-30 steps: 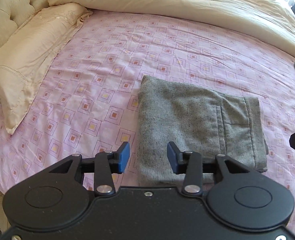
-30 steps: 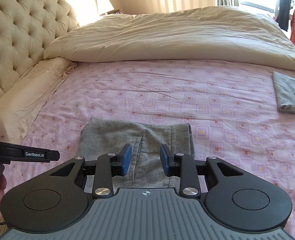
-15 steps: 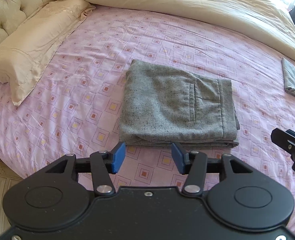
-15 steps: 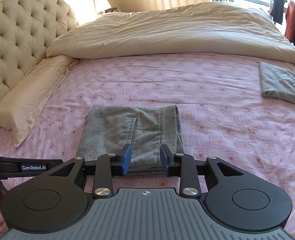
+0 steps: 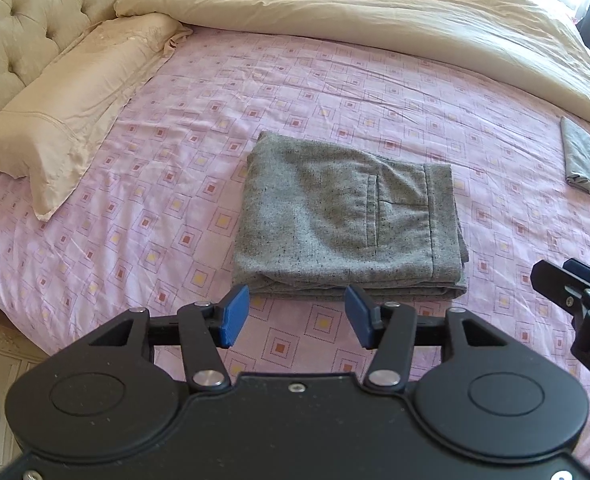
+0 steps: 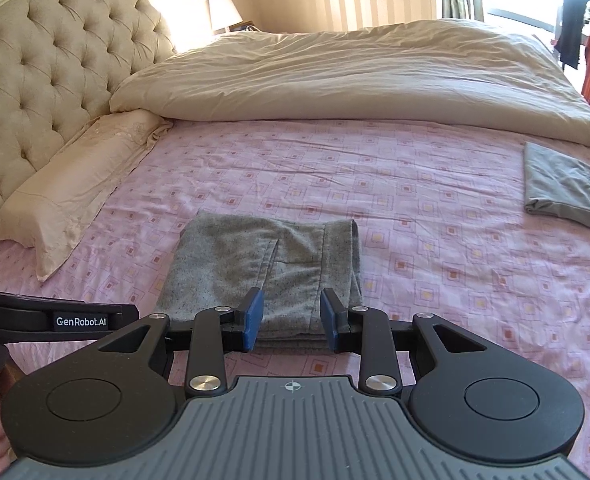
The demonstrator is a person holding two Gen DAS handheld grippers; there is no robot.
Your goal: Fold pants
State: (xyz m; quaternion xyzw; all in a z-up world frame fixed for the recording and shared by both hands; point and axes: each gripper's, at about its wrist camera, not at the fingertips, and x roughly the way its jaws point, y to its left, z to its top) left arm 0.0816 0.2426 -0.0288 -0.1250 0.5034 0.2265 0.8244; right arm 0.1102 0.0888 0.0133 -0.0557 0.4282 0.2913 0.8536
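Observation:
The grey speckled pants lie folded into a flat rectangle on the pink patterned bed sheet, back pocket up. They also show in the right wrist view. My left gripper is open and empty, just short of the pants' near edge. My right gripper is open and empty, above the near edge of the pants. The right gripper's body shows at the right edge of the left wrist view; the left one at the left of the right wrist view.
A second folded grey garment lies at the right of the bed. A cream pillow lies at the left by the tufted headboard. A cream duvet is bunched across the far side. A lamp stands behind.
Both grippers have drawn back and up from the folded pants toward the bed's near edge. The pants lie still. Both grippers stay open.

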